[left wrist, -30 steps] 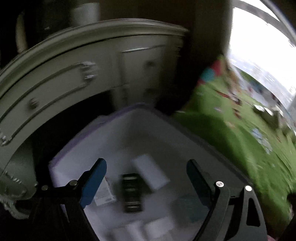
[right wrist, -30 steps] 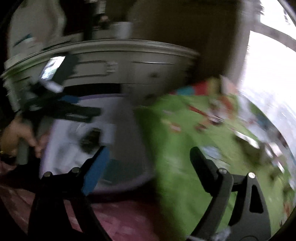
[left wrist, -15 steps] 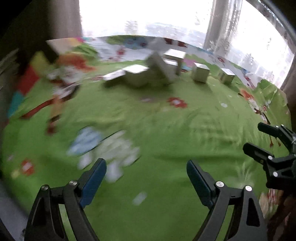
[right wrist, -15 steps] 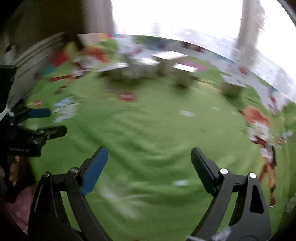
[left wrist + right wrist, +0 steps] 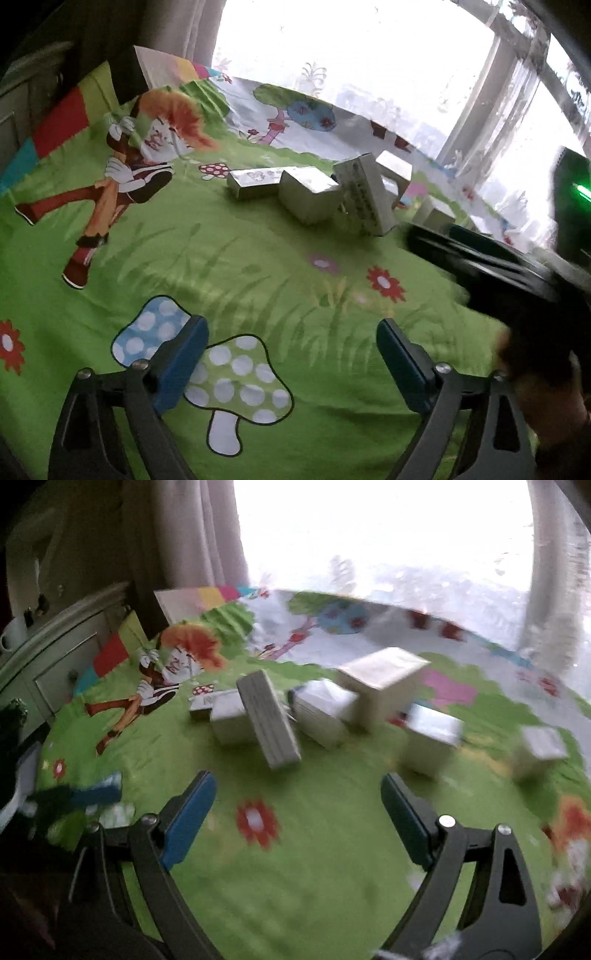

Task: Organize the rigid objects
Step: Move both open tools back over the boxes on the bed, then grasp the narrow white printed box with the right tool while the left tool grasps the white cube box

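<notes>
Several small white cardboard boxes (image 5: 325, 716) lie clustered on the green cartoon-printed bedspread (image 5: 314, 849); one flat grey-white box (image 5: 269, 720) leans tilted against its neighbours, two sit apart.

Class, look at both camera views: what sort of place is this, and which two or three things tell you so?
Probably a child's bedroom at home: a bed sheet printed with cartoon figures and mushrooms, a bright curtained window right behind it, and a pale dresser beside it. Small boxes lie scattered on the sheet.

Matt printed cloth bedspread (image 5: 258, 266), pale cardboard boxes (image 5: 380, 686), matt black plastic gripper (image 5: 291, 365)
</notes>
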